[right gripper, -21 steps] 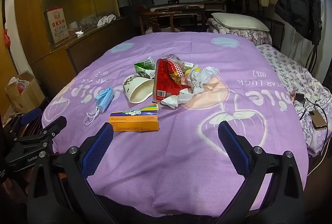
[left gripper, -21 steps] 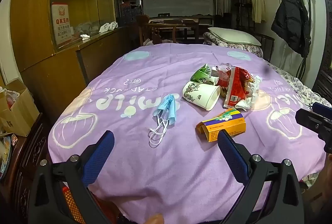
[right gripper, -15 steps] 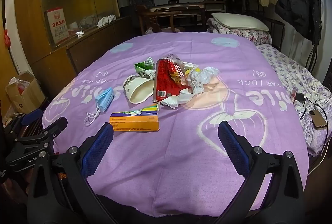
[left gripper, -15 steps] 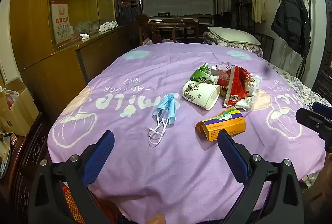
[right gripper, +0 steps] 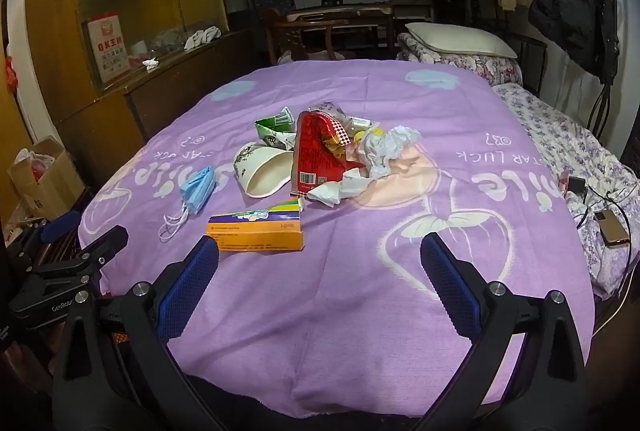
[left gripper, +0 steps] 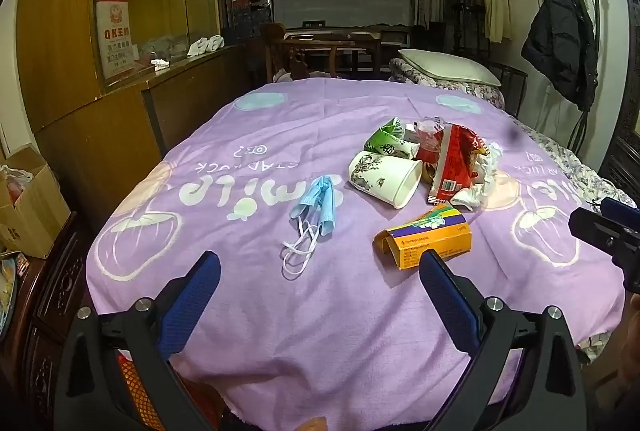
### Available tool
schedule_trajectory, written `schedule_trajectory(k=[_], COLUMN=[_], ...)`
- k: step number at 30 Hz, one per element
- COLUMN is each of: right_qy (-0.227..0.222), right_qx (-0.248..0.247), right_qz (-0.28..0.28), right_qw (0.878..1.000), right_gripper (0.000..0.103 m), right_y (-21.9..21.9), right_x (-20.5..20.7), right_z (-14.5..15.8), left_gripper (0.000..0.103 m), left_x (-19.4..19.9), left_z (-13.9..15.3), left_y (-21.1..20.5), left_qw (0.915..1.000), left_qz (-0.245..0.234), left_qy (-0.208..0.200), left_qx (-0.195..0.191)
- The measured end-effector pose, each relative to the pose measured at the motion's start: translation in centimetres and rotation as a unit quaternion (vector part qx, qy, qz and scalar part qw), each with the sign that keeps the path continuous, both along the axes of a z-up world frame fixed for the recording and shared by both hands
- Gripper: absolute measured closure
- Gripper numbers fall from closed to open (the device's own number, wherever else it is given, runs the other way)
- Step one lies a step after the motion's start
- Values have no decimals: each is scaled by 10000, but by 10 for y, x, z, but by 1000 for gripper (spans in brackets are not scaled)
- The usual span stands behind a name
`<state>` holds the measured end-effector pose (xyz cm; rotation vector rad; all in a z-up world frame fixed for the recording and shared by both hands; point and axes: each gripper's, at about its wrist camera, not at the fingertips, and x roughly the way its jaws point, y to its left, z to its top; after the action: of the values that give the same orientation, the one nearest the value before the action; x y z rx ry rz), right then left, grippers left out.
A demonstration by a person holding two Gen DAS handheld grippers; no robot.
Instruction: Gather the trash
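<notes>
- Both sets of fingers stand wide apart with nothing between them: the left gripper (left gripper: 320, 305) and the right gripper (right gripper: 320, 281) hover over the near edge of the purple cloth (left gripper: 248, 315), which looks to cover a tabletop.
- From the left gripper, the blue face mask (left gripper: 316, 207) lies at 12 o'clock, near; the orange carton (left gripper: 428, 237) at 1 o'clock, just ahead of my right-hand finger.
- Beyond the carton, the tipped paper cup (left gripper: 382, 175), the green wrapper (left gripper: 388, 141), the red snack bag (left gripper: 450, 161) and the crumpled tissue (left gripper: 478, 187) sit bunched, touching.
- From the right gripper, the carton lies at 11 o'clock and the bunch at 12 o'clock, further off.
- Risks, as I judge them: the mask's loose ear loops (left gripper: 298, 255) could snag a finger or slip out of a pinch.
- The cloth may bunch if my fingers dig in, dragging other pieces.
- The cup could roll when nudged.
- Both grippers converging on the carton could collide.
- I see no bin clearly.
</notes>
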<state>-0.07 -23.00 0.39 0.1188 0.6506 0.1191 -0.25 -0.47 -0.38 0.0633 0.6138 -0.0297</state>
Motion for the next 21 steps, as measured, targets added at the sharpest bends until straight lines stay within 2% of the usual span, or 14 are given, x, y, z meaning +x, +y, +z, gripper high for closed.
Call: schedule_trajectory(k=[9,21], right_qy=[-1,2], right_qx=[2,-1], right_qz=[-20,-38], right_qw=[10000,10000], right_gripper=[7,7], right_y=[-1,-3], right_x=[-1,-1], right_z=[1,1], left_gripper=[6,6], left_x=[6,4], left_z=[-6,-3], left_y=[6,4], left_qw=[9996,9998], left_qz=[-21,-92], left_qy=[88,83], left_qx=[-255,-167])
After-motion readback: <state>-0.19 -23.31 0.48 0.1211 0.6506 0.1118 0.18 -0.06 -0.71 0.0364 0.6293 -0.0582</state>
